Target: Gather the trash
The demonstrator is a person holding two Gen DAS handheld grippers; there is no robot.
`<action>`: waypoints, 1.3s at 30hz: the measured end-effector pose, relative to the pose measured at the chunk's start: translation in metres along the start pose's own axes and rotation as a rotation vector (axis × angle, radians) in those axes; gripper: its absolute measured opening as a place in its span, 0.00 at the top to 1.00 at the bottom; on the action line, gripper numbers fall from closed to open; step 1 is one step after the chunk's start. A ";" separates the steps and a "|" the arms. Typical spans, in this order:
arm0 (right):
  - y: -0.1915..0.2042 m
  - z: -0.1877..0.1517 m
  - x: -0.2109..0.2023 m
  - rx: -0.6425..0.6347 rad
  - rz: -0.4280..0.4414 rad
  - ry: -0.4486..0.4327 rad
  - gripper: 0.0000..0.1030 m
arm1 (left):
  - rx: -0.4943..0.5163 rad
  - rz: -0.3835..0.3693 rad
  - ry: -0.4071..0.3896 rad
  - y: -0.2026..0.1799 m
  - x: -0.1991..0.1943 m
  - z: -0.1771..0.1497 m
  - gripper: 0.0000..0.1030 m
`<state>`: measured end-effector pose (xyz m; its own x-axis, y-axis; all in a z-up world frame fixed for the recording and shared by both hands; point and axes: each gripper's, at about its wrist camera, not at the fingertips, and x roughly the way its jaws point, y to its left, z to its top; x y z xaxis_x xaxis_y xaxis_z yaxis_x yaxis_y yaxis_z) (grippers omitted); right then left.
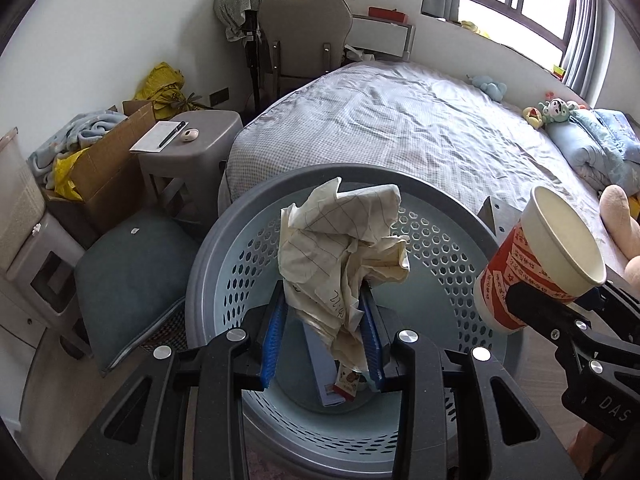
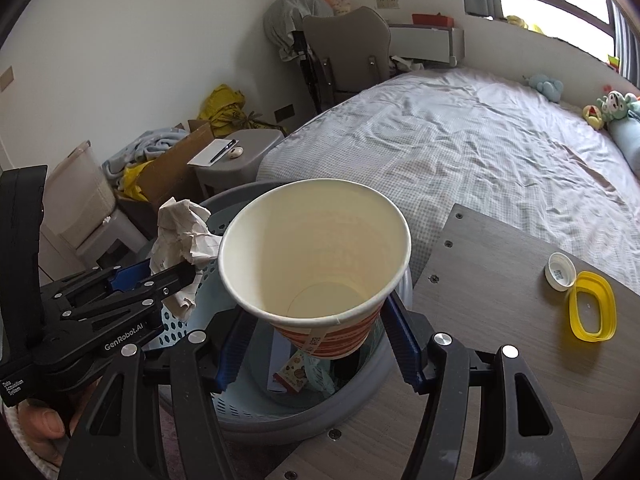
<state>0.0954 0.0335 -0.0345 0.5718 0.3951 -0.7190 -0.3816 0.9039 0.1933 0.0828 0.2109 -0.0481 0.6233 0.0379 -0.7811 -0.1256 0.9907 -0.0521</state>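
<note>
My left gripper [image 1: 325, 344] is shut on a crumpled ball of lined paper [image 1: 344, 248] and holds it over the grey perforated trash basket [image 1: 452, 248]. It also shows in the right wrist view [image 2: 182, 236]. My right gripper [image 2: 316, 344] is shut on a red-and-white paper cup [image 2: 316, 252], mouth up, above the basket's rim [image 2: 248, 420]. The cup shows at the right of the left wrist view [image 1: 540, 264]. A snack wrapper [image 2: 294, 372] and a flat blue item [image 1: 320, 364] lie in the basket's bottom.
A wooden table [image 2: 500, 360] to the right carries a white bottle cap [image 2: 560, 271] and a yellow plastic ring [image 2: 592, 306]. A bed [image 1: 400, 128] lies behind the basket. A grey stool [image 1: 188, 148], a cardboard box [image 1: 108, 160] and a blue cushion [image 1: 128, 272] stand to the left.
</note>
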 end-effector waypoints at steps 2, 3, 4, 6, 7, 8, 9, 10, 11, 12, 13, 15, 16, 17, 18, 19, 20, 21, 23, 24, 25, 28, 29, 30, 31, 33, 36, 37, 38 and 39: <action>0.000 0.000 0.005 0.002 0.001 0.010 0.41 | -0.003 -0.001 0.006 0.001 0.004 0.000 0.67; 0.001 -0.001 0.007 0.004 0.002 0.015 0.41 | -0.002 0.000 0.010 0.002 0.006 0.001 0.67; 0.002 -0.001 0.009 0.006 0.004 0.020 0.41 | -0.001 0.003 0.012 0.002 0.008 0.001 0.67; 0.003 -0.001 0.012 0.005 0.003 0.027 0.41 | -0.001 0.006 0.017 0.002 0.011 0.002 0.67; 0.003 -0.001 0.013 0.004 0.003 0.031 0.41 | -0.003 0.006 0.020 0.002 0.013 0.002 0.66; 0.003 0.000 0.015 0.004 0.002 0.033 0.41 | -0.005 0.005 0.025 0.003 0.015 0.003 0.66; 0.004 0.000 0.016 0.005 0.003 0.034 0.41 | -0.006 0.005 0.030 0.003 0.016 0.003 0.66; 0.003 0.000 0.017 0.008 0.005 0.035 0.41 | -0.006 0.006 0.036 0.002 0.018 0.003 0.66; 0.005 0.000 0.017 0.009 0.006 0.036 0.41 | -0.007 0.005 0.040 0.003 0.019 0.002 0.66; 0.005 0.001 0.017 0.009 0.006 0.037 0.41 | -0.009 0.005 0.043 0.003 0.020 0.002 0.66; 0.005 0.001 0.018 0.008 0.005 0.037 0.41 | -0.010 0.006 0.044 0.003 0.020 0.002 0.66; 0.005 0.001 0.019 0.008 0.003 0.037 0.41 | -0.015 0.009 0.045 0.005 0.021 0.002 0.66; 0.005 0.001 0.019 0.008 0.003 0.037 0.41 | -0.017 0.010 0.045 0.006 0.021 0.002 0.65; 0.005 0.001 0.018 0.009 0.003 0.037 0.41 | -0.019 0.011 0.046 0.007 0.021 0.002 0.65; 0.005 0.002 0.019 0.010 0.004 0.037 0.41 | -0.022 0.013 0.046 0.008 0.021 0.002 0.65; 0.005 0.002 0.019 0.012 0.003 0.035 0.41 | -0.025 0.014 0.048 0.009 0.021 0.002 0.65; 0.004 0.002 0.019 0.011 0.003 0.035 0.41 | -0.026 0.013 0.050 0.009 0.022 0.003 0.65; 0.004 0.002 0.019 0.011 0.003 0.035 0.41 | -0.027 0.013 0.051 0.010 0.022 0.003 0.65; 0.004 0.002 0.019 0.011 0.005 0.036 0.41 | -0.028 0.013 0.051 0.010 0.021 0.002 0.65; 0.004 0.003 0.020 0.009 0.005 0.037 0.40 | -0.029 0.014 0.050 0.010 0.021 0.002 0.64; 0.004 0.003 0.019 0.008 0.004 0.036 0.40 | -0.029 0.015 0.047 0.010 0.020 0.002 0.63; 0.003 0.004 0.018 0.007 0.005 0.029 0.40 | -0.033 0.021 0.038 0.012 0.017 0.002 0.61; 0.003 0.004 0.018 0.007 0.003 0.027 0.37 | -0.033 0.025 0.036 0.012 0.016 0.002 0.60; 0.002 0.004 0.017 0.008 0.001 0.023 0.31 | -0.034 0.028 0.034 0.012 0.015 0.002 0.58; 0.002 0.004 0.016 0.009 0.000 0.016 0.29 | -0.034 0.030 0.032 0.012 0.013 0.001 0.55; 0.002 0.005 0.014 0.011 0.000 0.009 0.27 | -0.033 0.037 0.027 0.013 0.011 0.001 0.51; 0.001 0.005 0.014 0.012 -0.001 0.009 0.27 | -0.037 0.044 0.024 0.014 0.008 0.002 0.44; 0.001 0.005 0.014 0.013 0.000 0.009 0.27 | -0.039 0.046 0.023 0.014 0.008 0.002 0.44; 0.001 0.005 0.014 0.013 0.001 0.009 0.27 | -0.039 0.048 0.022 0.014 0.007 0.002 0.44; 0.001 0.005 0.014 0.013 0.001 0.009 0.27 | -0.040 0.049 0.021 0.014 0.007 0.002 0.43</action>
<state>0.1062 0.0407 -0.0411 0.5650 0.3943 -0.7248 -0.3725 0.9057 0.2023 0.0865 0.2256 -0.0530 0.5992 0.0835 -0.7963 -0.1865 0.9817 -0.0374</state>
